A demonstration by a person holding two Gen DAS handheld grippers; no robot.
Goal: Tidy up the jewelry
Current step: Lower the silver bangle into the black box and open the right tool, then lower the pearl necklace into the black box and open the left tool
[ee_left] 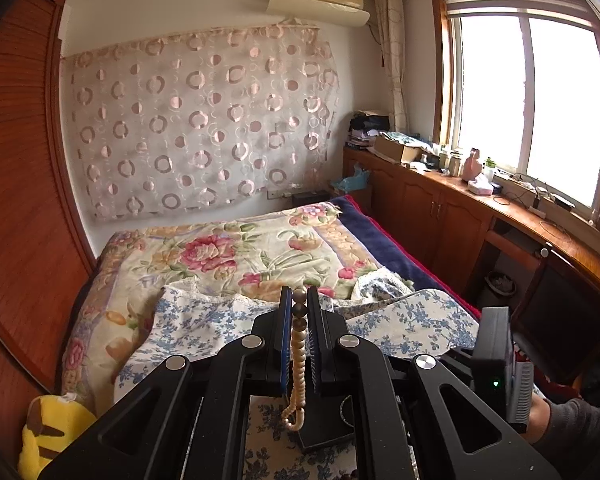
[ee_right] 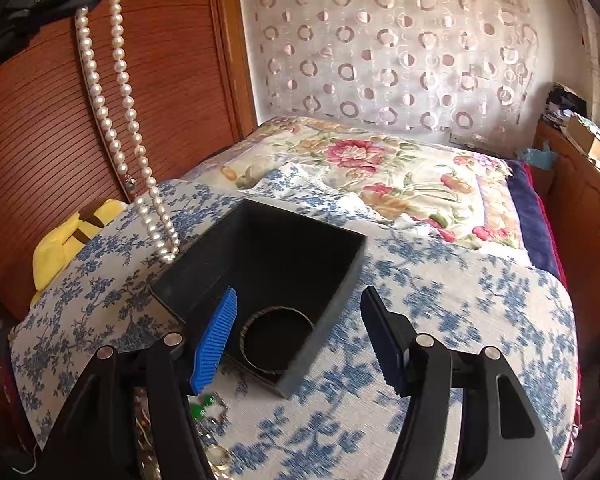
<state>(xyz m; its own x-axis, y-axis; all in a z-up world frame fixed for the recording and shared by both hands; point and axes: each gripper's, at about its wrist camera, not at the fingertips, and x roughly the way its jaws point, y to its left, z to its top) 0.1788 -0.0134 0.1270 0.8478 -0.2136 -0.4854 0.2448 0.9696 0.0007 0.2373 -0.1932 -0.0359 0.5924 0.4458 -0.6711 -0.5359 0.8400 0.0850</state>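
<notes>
While the left gripper [ee_left: 299, 300] is clamped on a white pearl necklace [ee_right: 120, 92], the empty right gripper [ee_right: 298, 338] is held agape at six o'clock of an open black rectangular box [ee_right: 204, 268].

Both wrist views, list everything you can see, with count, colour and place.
pearl necklace: one, white, hanging from the left claw, its low end touching the cloth beside the box
box: one, black, open, on the blue-flowered cloth
ring-shaped item: one, dark, inside the box
small jewelry: several, green and gold, on the cloth near the right claw
plush toy: one, yellow, left of the cloth
blanket: one, floral, behind the cloth
left claw: shut on the necklace
right claw: open, over the box
</notes>
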